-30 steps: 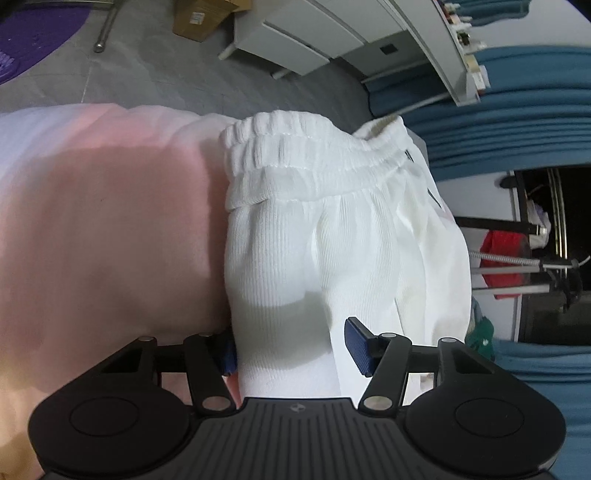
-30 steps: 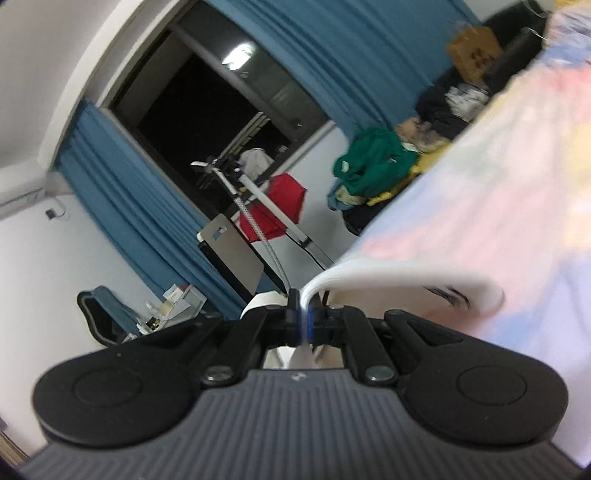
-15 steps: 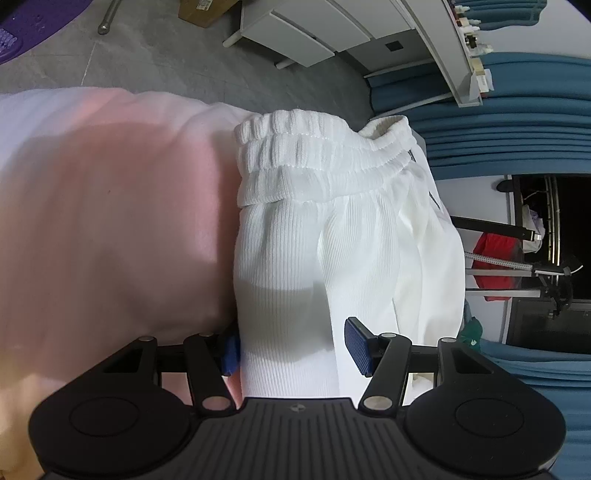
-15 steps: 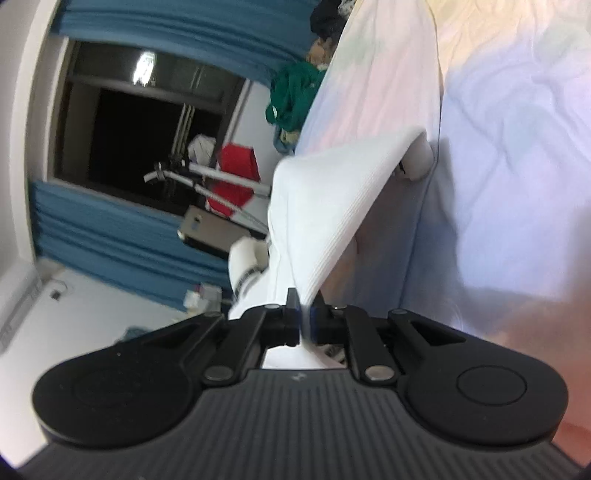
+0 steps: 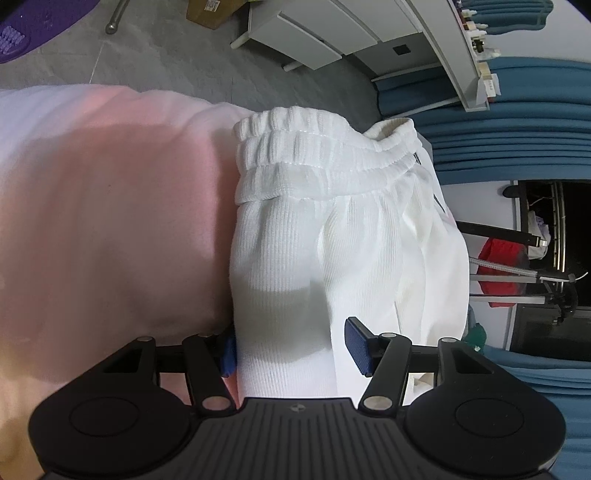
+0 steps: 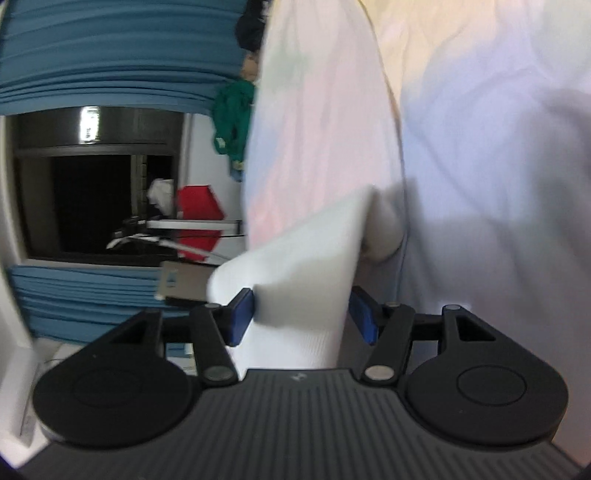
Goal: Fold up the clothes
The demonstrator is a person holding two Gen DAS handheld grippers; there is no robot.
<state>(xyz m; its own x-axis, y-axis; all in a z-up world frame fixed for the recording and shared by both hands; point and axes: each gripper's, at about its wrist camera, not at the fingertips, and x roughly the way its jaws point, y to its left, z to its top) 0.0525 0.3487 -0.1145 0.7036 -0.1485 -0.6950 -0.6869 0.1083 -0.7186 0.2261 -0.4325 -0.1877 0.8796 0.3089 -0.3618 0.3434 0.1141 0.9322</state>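
White ribbed trousers (image 5: 332, 229) with a gathered elastic waistband (image 5: 317, 147) lie on a pastel pink bedsheet (image 5: 110, 221). My left gripper (image 5: 290, 349) is open, and a fold of the white fabric lies between its blue pads (image 5: 356, 347). In the right wrist view a leg end of the same white garment (image 6: 306, 277) stands up between the fingers. My right gripper (image 6: 303, 317) is open, its blue pads (image 6: 242, 314) apart on either side of the cloth.
White drawers (image 5: 314, 29) and a cardboard box (image 5: 210, 11) stand on the grey floor beyond the bed. Blue curtains (image 5: 517, 125), a dark window and a rack with a red garment (image 5: 498, 254) are to the right. A clothes pile (image 6: 232, 122) lies off the bed edge.
My right gripper has opened and let go of the white fabric it was pinching, while rotating down towards the bed. My left gripper stays open; the trousers shifted slightly.
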